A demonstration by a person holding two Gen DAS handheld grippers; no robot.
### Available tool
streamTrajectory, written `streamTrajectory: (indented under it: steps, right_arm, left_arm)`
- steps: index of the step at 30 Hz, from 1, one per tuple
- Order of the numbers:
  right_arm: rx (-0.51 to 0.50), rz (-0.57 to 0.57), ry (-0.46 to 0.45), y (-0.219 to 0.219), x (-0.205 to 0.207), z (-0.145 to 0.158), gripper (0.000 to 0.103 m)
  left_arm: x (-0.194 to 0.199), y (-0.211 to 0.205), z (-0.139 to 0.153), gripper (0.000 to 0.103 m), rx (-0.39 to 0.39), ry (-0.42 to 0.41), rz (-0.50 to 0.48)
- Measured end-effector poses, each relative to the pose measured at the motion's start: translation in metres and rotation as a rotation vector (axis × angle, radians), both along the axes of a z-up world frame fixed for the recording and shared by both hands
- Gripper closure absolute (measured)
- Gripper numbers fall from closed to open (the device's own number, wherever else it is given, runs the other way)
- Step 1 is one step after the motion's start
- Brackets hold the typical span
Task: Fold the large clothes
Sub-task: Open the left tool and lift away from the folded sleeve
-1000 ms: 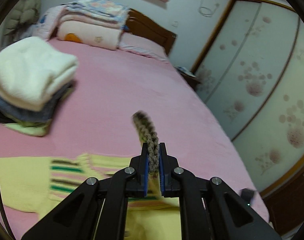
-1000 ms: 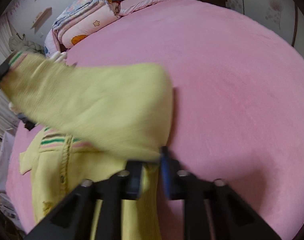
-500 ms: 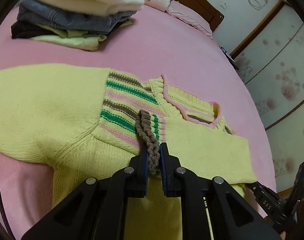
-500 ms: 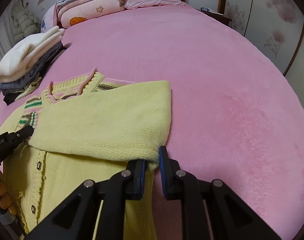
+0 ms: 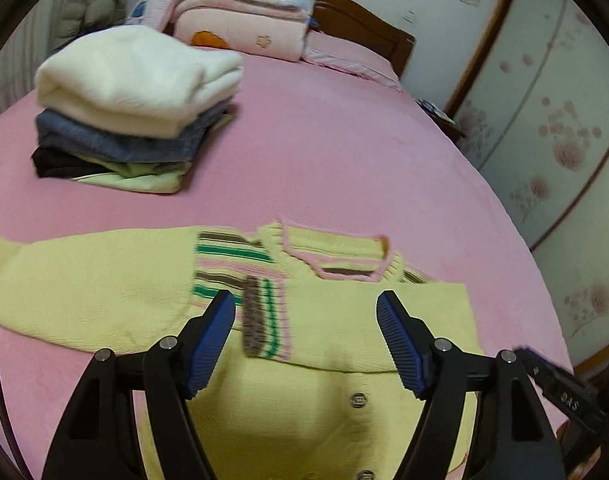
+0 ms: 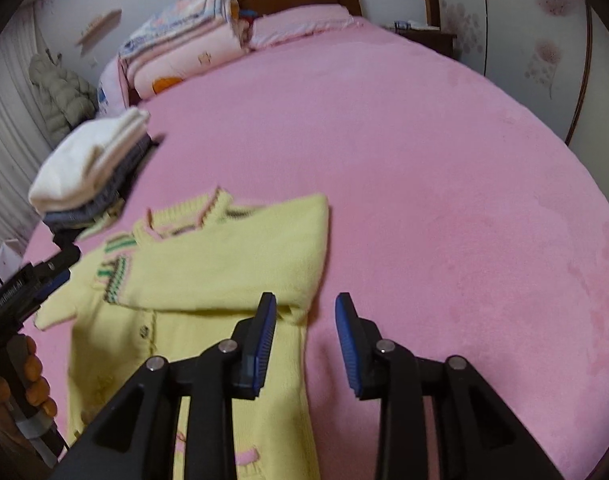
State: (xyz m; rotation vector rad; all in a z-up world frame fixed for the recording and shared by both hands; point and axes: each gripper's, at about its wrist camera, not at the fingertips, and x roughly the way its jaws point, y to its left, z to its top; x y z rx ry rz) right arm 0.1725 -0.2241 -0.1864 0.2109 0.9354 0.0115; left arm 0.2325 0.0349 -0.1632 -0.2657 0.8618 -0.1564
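Both claws, left gripper [image 5: 306,316] and right gripper [image 6: 304,316], have just spread and dropped the sleeve [image 6: 232,256] across the yellow cardigan [image 5: 304,408], so 1 sleeve fold looks done.

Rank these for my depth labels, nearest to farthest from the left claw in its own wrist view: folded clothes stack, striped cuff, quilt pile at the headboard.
1. Striped cuff, just ahead between the jaws.
2. Folded clothes stack, left, mid-bed.
3. Quilt pile, far end, against the headboard.
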Motion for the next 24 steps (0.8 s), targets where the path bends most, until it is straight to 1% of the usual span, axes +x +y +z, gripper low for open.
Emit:
streamTrajectory:
  steps: [2,3,4,5,7,8,9,11,12,13,15,17,20,21,22,23,24]
  right_arm:
    - [-0.027,0.015,-0.011,0.008,0.008,0.002,0.072]
    - [-0.043,0.023,-0.012,0.013,0.014,0.001,0.073]
    - [-0.051,0.033,-0.013,0.02,0.022,0.0,0.074]
    - [-0.055,0.042,-0.008,0.026,0.028,-0.004,0.074]
    - [-0.041,0.066,0.018,0.035,0.038,-0.014,0.08]
    - [-0.034,0.073,0.036,0.038,0.043,-0.02,0.081]
    - [-0.038,0.074,0.051,0.04,0.045,-0.026,0.083]
    - [-0.077,0.06,0.086,0.041,0.048,-0.041,0.089]
    - [-0.097,0.046,0.116,0.038,0.05,-0.05,0.095]
    - [-0.091,0.042,0.128,0.034,0.048,-0.055,0.096]
    - [-0.055,0.038,0.128,0.027,0.044,-0.057,0.096]
    - [-0.056,0.035,0.131,0.027,0.043,-0.052,0.096]
    - [-0.047,0.028,0.124,0.03,0.038,-0.04,0.094]
    - [-0.041,0.027,0.118,0.032,0.034,-0.033,0.093]
    - [-0.035,0.026,0.112,0.033,0.032,-0.028,0.092]
    - [-0.03,0.026,0.104,0.033,0.027,-0.023,0.092]
    - [-0.025,0.027,0.097,0.036,0.022,-0.015,0.092]
  left_arm:
    - [0.005,-0.009,-0.007,0.031,0.008,0.037,-0.031]
    - [0.009,-0.015,-0.014,0.031,0.006,0.069,-0.044]
    - [0.011,-0.018,-0.02,0.031,-0.002,0.084,-0.05]
    - [0.015,-0.02,-0.028,0.031,-0.01,0.108,-0.049]
    - [0.02,-0.022,-0.042,0.031,-0.023,0.145,-0.049]
    - [0.023,-0.022,-0.05,0.031,-0.018,0.166,-0.044]
    - [0.024,-0.021,-0.055,0.031,-0.014,0.176,-0.041]
    - [0.026,-0.016,-0.064,0.033,-0.017,0.179,-0.042]
    - [0.025,-0.014,-0.066,0.033,-0.021,0.173,-0.047]
    - [0.025,-0.012,-0.068,0.033,-0.026,0.17,-0.054]
    - [0.025,-0.011,-0.069,0.033,-0.028,0.169,-0.061]
    - [0.023,-0.012,-0.065,0.033,-0.024,0.174,-0.063]
    - [0.018,-0.013,-0.05,0.031,-0.008,0.175,-0.055]
    - [0.015,-0.013,-0.043,0.03,-0.002,0.166,-0.054]
    - [0.012,-0.012,-0.036,0.027,0.003,0.159,-0.054]
    - [0.007,-0.011,-0.027,0.021,0.009,0.149,-0.053]
    - [0.005,-0.01,-0.022,0.018,0.011,0.143,-0.052]
